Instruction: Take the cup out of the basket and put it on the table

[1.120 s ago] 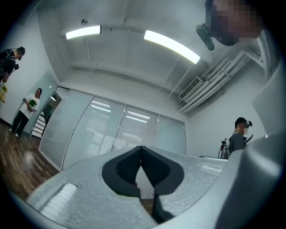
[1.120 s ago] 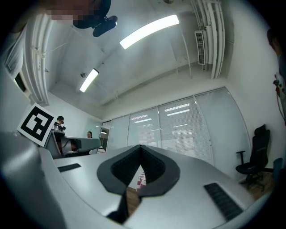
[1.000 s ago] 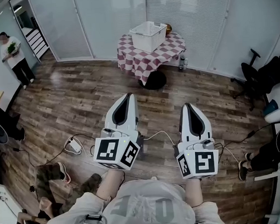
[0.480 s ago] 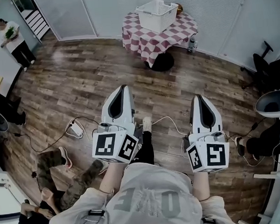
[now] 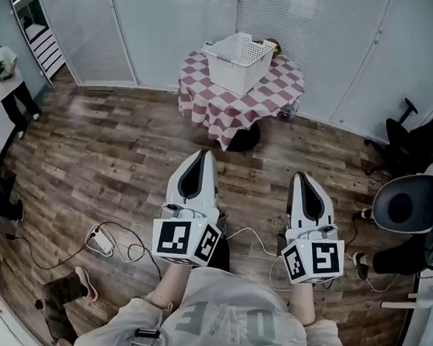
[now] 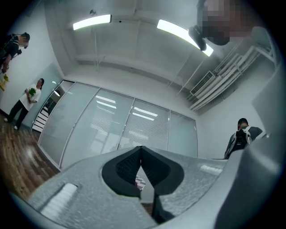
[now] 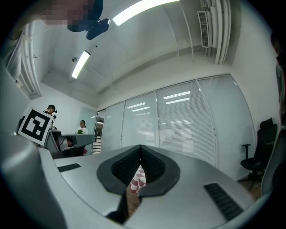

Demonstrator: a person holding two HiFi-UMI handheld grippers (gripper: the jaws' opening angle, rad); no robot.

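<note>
Head view, with left gripper [image 5: 200, 155] and right gripper [image 5: 300, 177] clenched empty, well apart from basket [image 5: 231, 70] on checkered table [image 5: 270, 91].

Your right claw [image 7: 140, 151] has its jaws closed together, gripping nothing. Through the gap beneath them shows a red-and-white checked cloth [image 7: 140, 176]. A black office chair [image 7: 255, 154] stands at the right, beside the blinds [image 7: 187, 125].

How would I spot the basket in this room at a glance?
Look across the wooden floor to the glass wall, where a small round table wears a red-and-white checked cloth. The basket stands on it: a white, open-topped tub with perforated sides, far bigger than the brownish thing behind it.
</note>
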